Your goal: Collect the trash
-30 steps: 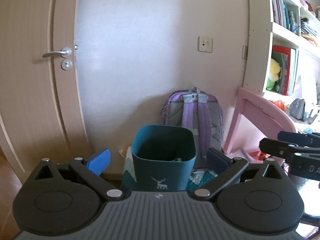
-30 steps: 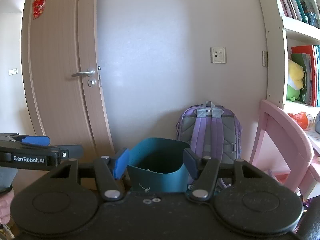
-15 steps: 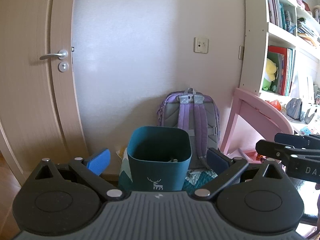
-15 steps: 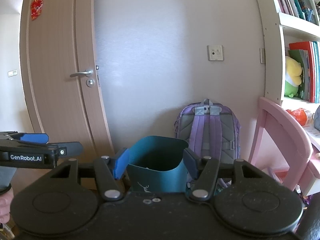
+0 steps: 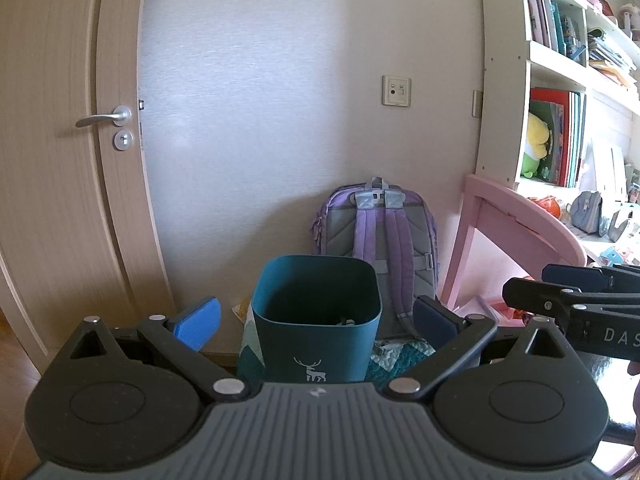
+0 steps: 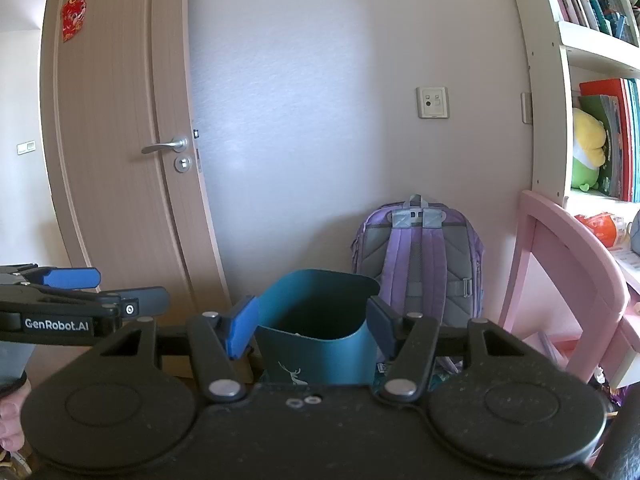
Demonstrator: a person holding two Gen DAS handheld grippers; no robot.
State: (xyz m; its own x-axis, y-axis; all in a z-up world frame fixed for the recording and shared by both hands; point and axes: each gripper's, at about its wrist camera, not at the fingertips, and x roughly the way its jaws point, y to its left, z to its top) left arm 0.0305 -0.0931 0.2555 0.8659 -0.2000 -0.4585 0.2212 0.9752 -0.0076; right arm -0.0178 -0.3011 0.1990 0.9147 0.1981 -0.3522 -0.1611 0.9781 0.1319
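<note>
A teal trash bin [image 5: 316, 320] with a white deer print stands on the floor against the wall, with a few small scraps at its bottom. A yellowish wrapper [image 5: 242, 308] lies on the floor just left of it. My left gripper [image 5: 316, 320] is open, and its pads frame the bin from a distance with nothing between them. In the right wrist view the same bin [image 6: 316, 340] sits beyond my right gripper [image 6: 310, 330], which is open and holds nothing. Each gripper shows side-on in the other's view: the right gripper [image 5: 528, 282] and the left gripper [image 6: 134, 288].
A purple backpack [image 5: 380, 240] leans on the wall behind the bin. A pink chair [image 5: 520, 232] and a bookshelf [image 5: 560, 80] stand to the right, a closed wooden door [image 5: 60, 160] to the left. A teal quilted mat [image 5: 400, 354] lies under the bin.
</note>
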